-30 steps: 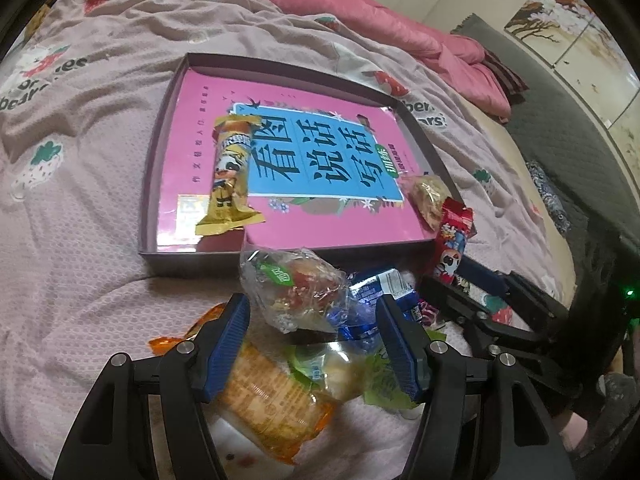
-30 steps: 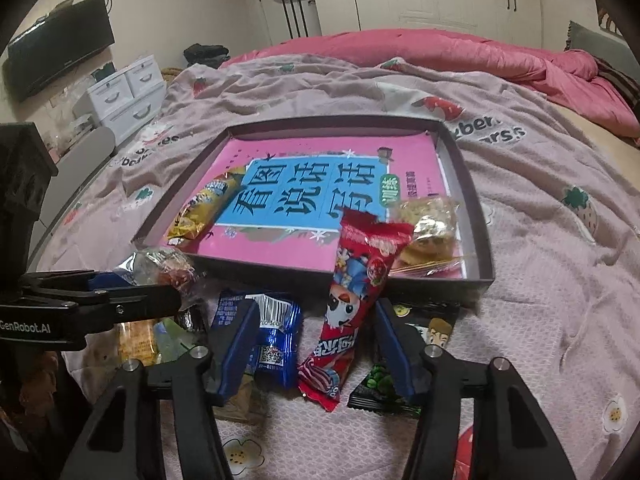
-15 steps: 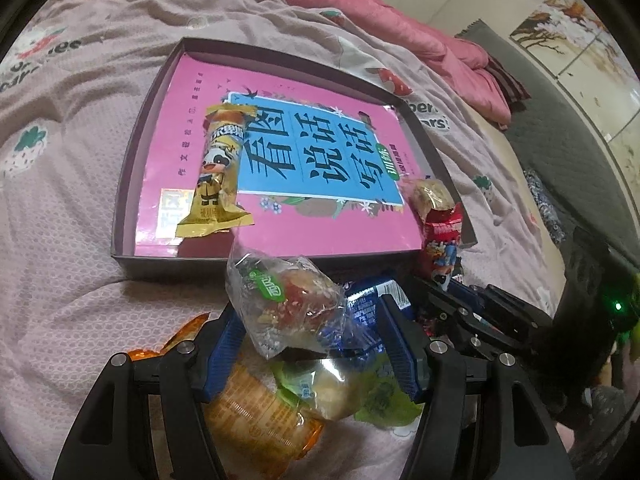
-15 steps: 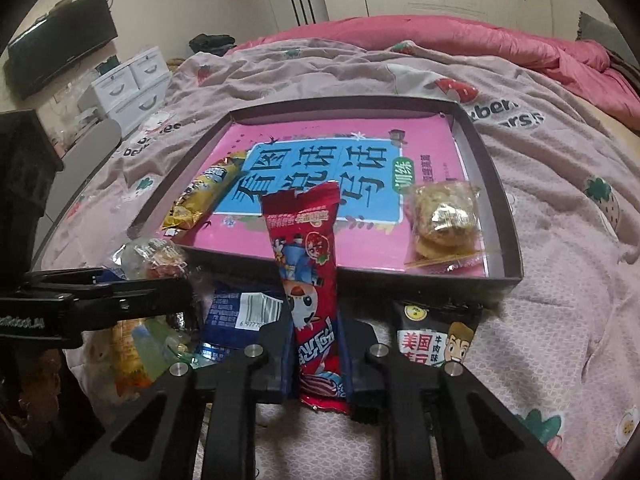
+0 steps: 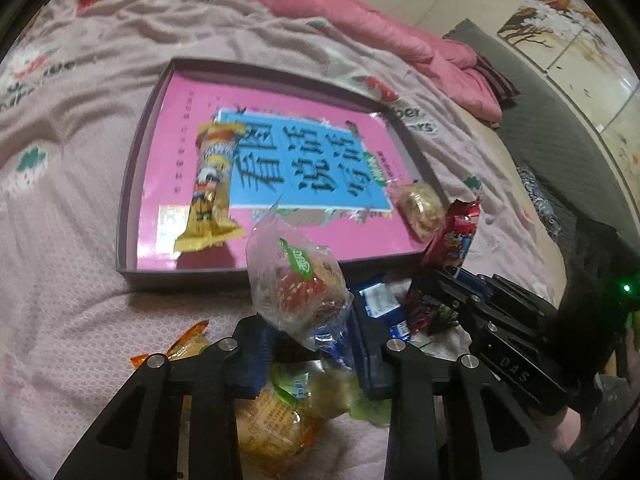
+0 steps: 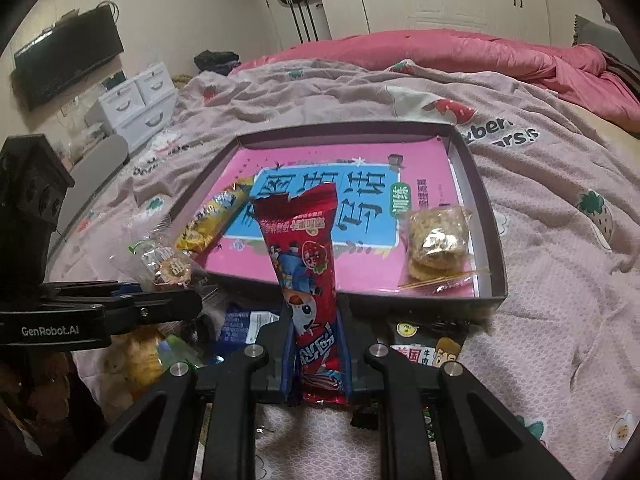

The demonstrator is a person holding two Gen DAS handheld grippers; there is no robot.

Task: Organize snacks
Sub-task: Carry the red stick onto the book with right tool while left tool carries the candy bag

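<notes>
A shallow purple box [image 5: 127, 184] [image 6: 490, 216] with a pink and blue book inside lies on the bed. In it are a yellow snack bar [image 5: 210, 184] [image 6: 216, 220] and a clear bag of biscuits [image 5: 420, 208] [image 6: 436, 240]. My left gripper [image 5: 310, 338] is shut on a clear-wrapped red pastry [image 5: 300, 280] [image 6: 164, 266] and holds it above the box's near edge. My right gripper [image 6: 316, 354] is shut on a long red snack packet [image 6: 304, 264] [image 5: 454, 236], upright, at the box's near edge.
Loose snacks lie on the blanket before the box: a blue packet [image 5: 380, 300] [image 6: 244, 326], a green-labelled bun [image 5: 312, 384], an orange biscuit pack [image 5: 272, 424] and a black packet [image 6: 432, 348]. White drawers [image 6: 136, 104] stand at the far left.
My left gripper has shut on the pastry and lifted it. My right gripper has shut on the red packet and raised it toward the box.
</notes>
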